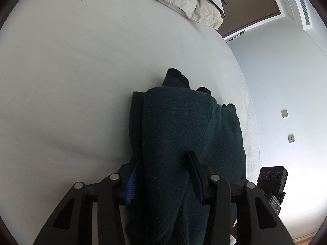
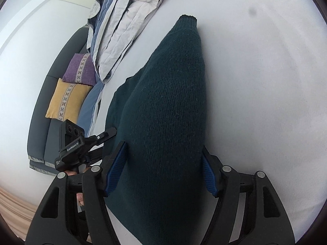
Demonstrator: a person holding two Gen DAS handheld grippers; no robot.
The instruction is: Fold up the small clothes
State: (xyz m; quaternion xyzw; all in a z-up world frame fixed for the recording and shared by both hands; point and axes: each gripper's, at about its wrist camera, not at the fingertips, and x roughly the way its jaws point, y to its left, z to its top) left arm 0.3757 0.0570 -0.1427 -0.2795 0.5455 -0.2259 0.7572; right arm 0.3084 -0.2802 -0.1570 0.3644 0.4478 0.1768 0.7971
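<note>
We are holding a dark green knit (image 1: 184,126) that is filling the lower centre of both views, draped over the white bed (image 1: 71,71). The left gripper (image 1: 161,161) is clamping a bunched fold between narrowed jaws; the right gripper (image 2: 163,157) is straddling a thick ridge of the knit (image 2: 169,102), jaws wider, pads seemingly touching it. We are risking a slip on the right, since the bulky wool could slide out; uneven pulling could skew the fold. Bedding (image 2: 122,20) is lying at upper left, pillows (image 2: 69,100) further left
</note>
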